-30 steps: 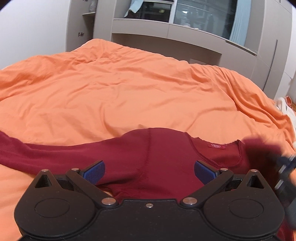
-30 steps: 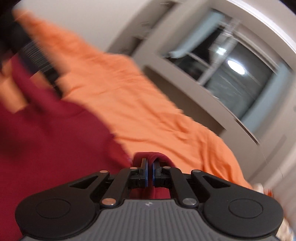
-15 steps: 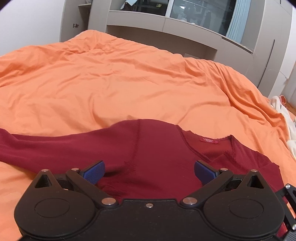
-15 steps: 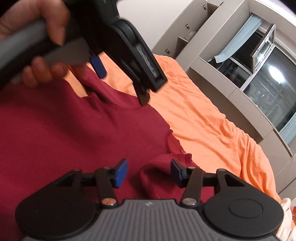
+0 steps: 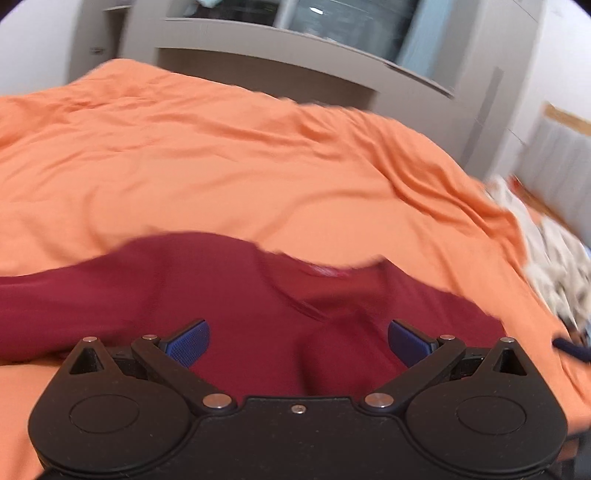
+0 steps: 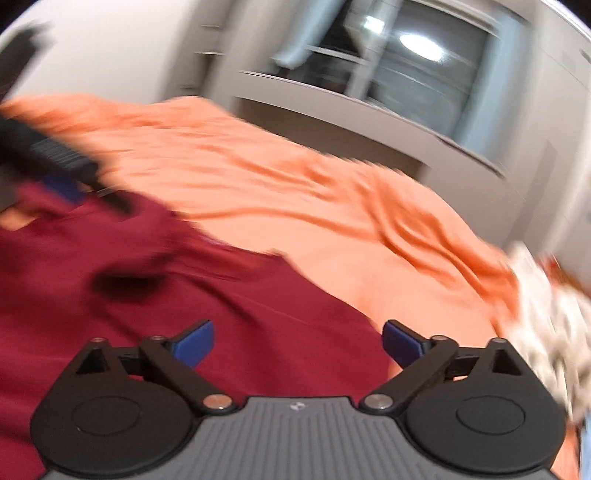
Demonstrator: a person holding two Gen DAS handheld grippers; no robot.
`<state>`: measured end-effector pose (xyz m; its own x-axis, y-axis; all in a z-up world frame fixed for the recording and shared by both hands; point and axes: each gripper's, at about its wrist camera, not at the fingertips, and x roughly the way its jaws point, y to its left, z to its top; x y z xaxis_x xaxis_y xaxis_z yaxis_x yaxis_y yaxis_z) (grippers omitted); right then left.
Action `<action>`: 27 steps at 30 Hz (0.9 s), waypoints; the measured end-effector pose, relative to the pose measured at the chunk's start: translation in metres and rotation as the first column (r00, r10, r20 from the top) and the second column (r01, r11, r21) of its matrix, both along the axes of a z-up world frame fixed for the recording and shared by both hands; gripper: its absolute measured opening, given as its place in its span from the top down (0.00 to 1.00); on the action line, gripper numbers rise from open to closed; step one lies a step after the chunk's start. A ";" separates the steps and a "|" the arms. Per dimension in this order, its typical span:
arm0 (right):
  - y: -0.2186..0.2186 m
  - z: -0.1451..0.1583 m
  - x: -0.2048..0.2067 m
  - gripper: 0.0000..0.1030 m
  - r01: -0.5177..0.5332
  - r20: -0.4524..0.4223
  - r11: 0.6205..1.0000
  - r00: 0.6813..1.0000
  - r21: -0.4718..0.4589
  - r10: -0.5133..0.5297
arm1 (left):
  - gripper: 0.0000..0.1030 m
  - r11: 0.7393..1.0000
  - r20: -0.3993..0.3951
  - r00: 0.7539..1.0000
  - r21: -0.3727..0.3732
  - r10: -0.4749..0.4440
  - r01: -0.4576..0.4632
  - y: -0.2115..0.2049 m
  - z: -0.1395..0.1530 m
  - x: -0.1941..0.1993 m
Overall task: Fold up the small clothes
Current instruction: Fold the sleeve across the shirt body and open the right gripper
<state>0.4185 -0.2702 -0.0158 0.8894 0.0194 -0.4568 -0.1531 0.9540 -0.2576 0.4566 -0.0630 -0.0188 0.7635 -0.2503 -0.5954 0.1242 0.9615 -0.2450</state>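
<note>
A dark red long-sleeved top lies spread on the orange duvet, neckline and label facing away, one sleeve running off to the left. My left gripper hovers open just above its chest, blue pads apart with only cloth lying below them. In the right wrist view the same red top fills the lower left. My right gripper has its jaws opening wide over the garment's right side, pressing on nothing. The left gripper shows as a dark blur at the upper left of that view.
A pale patterned pile of cloth lies at the bed's right edge, seen too as the pale pile. Grey cabinets and a window stand beyond the bed. Bare orange duvet stretches behind the top.
My right gripper let go of the red fold it pinched and spread its jaws wide, swinging to the right. The left gripper shifted right across the top, from the left sleeve seam toward the neckline.
</note>
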 end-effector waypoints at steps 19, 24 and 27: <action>-0.115 -0.042 0.055 0.41 0.303 -0.171 0.823 0.953 0.481 -0.251 | 0.01 0.910 -0.072 0.965 0.356 0.251 -0.211 -0.012 -0.029 0.009; -0.116 -0.050 0.058 0.89 0.312 -0.215 0.791 0.949 0.527 -0.231 | 0.01 0.913 -0.099 0.961 0.350 0.258 -0.209 -0.006 -0.033 0.009; -0.119 -0.039 0.050 0.93 0.333 -0.191 0.779 0.943 0.532 -0.273 | 0.01 0.907 -0.092 0.968 0.380 0.233 -0.183 -0.011 -0.035 0.008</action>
